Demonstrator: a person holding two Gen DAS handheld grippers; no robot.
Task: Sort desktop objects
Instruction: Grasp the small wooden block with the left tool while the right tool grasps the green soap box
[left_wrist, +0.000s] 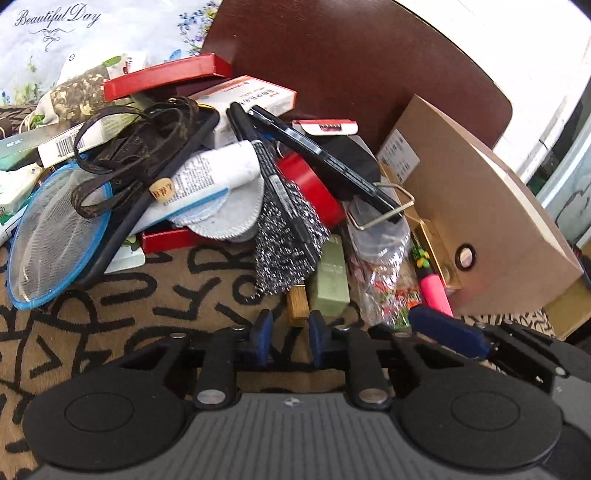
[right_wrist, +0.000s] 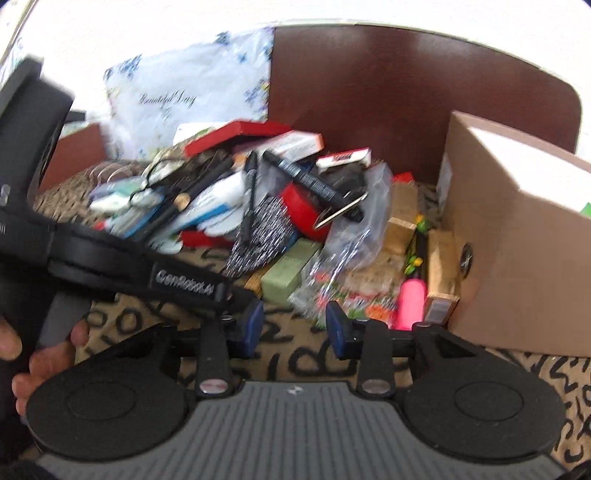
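Left wrist view: blue-rimmed mesh disc (left_wrist: 55, 229) at the far left of the pile, tilted, its lower rim on the lettered cloth (left_wrist: 110, 325). Brown strap (left_wrist: 122, 162) loops above it. White tube (left_wrist: 218, 170) lies slantwise mid-pile over grey round pads (left_wrist: 229, 218). Black marker (left_wrist: 273, 173) runs down over a speckled cloth (left_wrist: 284, 247). Red tape roll (left_wrist: 310, 184) just right of that, with a second black pen (left_wrist: 317, 151) across its top. Green box (left_wrist: 330, 280) and a wooden block (left_wrist: 297, 302) sit at the pile's near edge. Left gripper (left_wrist: 290, 330) has its jaws narrowed to a small gap, nothing between the pads, the block just beyond the tips. Bare cloth to the left of the gripper gives open room. Clear bag (left_wrist: 384, 266) and pink highlighter (left_wrist: 436, 291) are wedged against the cardboard box (left_wrist: 491, 221), which walls the right side; a brown chair back (left_wrist: 369, 66) closes the far side.

Right wrist view: a hand (right_wrist: 40, 365) holds the left gripper's handle at the left edge. Right gripper (right_wrist: 295, 325) stands partly spread, empty, over bare cloth just short of the bag and the highlighter. Box edge close on its right.
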